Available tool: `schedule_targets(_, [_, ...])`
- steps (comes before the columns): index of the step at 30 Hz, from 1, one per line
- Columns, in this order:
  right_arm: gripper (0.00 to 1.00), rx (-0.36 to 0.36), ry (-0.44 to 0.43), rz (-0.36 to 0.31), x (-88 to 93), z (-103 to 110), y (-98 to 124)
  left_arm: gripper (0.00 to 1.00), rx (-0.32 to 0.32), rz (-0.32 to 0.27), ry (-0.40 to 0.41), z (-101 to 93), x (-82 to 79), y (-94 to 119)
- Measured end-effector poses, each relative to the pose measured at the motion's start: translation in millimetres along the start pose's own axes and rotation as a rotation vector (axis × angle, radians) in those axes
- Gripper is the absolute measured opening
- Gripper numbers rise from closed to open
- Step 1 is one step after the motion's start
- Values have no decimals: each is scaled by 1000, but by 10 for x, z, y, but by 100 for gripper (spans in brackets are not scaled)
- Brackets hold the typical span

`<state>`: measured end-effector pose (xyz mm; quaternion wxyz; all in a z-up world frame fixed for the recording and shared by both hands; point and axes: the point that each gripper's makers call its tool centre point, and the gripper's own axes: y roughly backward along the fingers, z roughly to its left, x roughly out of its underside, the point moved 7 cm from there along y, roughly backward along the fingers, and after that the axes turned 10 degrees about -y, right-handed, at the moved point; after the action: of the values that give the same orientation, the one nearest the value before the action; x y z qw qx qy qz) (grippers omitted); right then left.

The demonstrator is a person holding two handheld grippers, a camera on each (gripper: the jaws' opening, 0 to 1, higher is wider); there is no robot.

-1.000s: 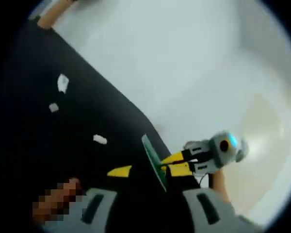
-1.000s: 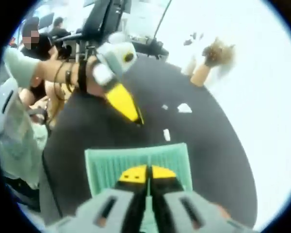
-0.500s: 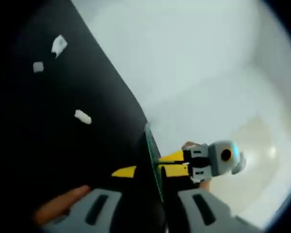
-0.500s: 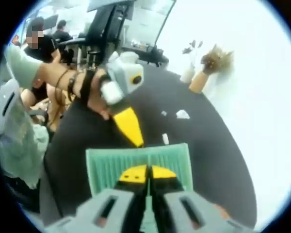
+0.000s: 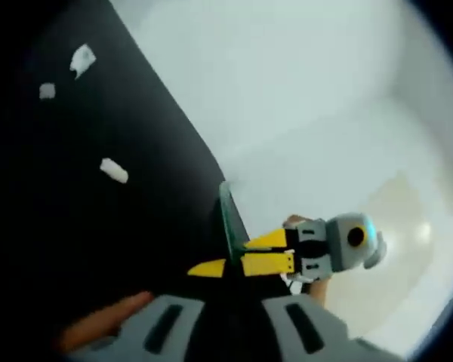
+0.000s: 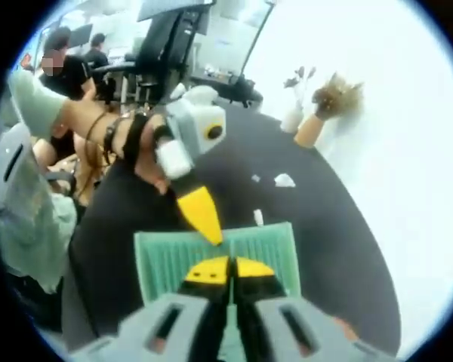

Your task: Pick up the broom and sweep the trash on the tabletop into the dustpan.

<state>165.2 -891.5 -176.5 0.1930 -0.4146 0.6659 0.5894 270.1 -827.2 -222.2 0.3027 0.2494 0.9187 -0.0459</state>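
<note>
**Dustpan (image 6: 211,260) clamped in right gripper, trash unswept**

Held by its near edge between the closed yellow jaws of the right gripper (image 6: 230,270), green ribbed pan facing out over the black tabletop (image 6: 340,249). Seen edge-on in the left gripper view. Left gripper (image 6: 208,226) just above the pan's far rim, jaws apparently pressed together into one yellow point, grasping nothing. Three white scraps of trash (image 6: 284,179) beyond, apart from the pan. Wooden-handled broom (image 6: 317,121) at the table's far edge, untouched.
</note>
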Motion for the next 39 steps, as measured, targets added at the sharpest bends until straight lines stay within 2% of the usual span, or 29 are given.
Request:
schedule_targets(9, [1,2,-8,-18,6,-37,37,2,29,-43,58,49,33,8])
schedule_targets(14, [1,-1,-11,-24,-4,-51,52,2,22,-52,33,73,-11,17])
schedule_targets(20, [1,-1,-9,-28,-15,-73,67,2,2,-59,7,79,24,28])
schedule_targets(33, [0,10,-54,-87,-17,-168,178,1,-29,-70,-35,101,40,22])
schedule_targets(35, [0,9,-60,-100,-22,-185,192,1,-28,-73,-34,93,57,24])
schedule_targets(36, [0,-11,-87,-178,-83,-190,216,1,-57,-55,-45,118,79,32])
schedule_targets(37, [0,9,-101,-198,-106,-217,255,1,-76,-67,-68,130,76,11])
schedule_targets(38, [0,-5,-116,-233,-149,-229,329,1,-69,-60,-56,112,87,13])
schedule_targets(39, [0,-24,-130,-261,-180,-237,382,1,-27,-84,-44,65,70,-1])
